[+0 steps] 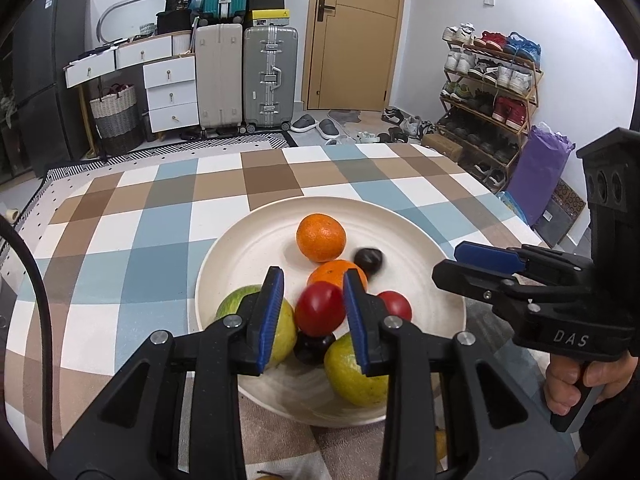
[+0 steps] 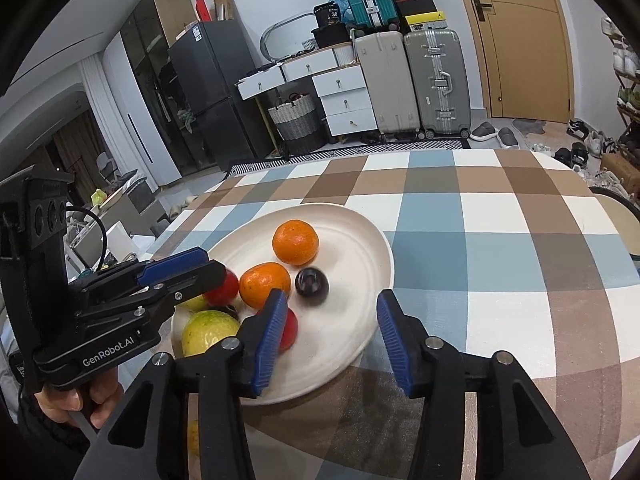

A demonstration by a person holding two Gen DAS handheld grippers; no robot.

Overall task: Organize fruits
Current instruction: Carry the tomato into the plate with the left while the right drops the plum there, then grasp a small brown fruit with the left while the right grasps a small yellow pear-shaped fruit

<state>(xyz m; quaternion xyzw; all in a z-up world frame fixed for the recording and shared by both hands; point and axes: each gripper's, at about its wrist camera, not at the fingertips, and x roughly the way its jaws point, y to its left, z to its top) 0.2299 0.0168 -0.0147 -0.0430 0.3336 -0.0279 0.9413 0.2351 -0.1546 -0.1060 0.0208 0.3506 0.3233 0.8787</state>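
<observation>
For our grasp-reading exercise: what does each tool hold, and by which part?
Right tool: nothing, open over the plate. Left tool: a red tomato sits between its pads, flanked at its sides, but contact cannot be told.

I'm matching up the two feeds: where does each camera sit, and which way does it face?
Left wrist: on the left gripper, facing the plate; right gripper and hand show.
Right wrist: on the right gripper, facing the plate's right edge; left gripper and hand show.
Shared: plate, oranges, suitcases, door.
</observation>
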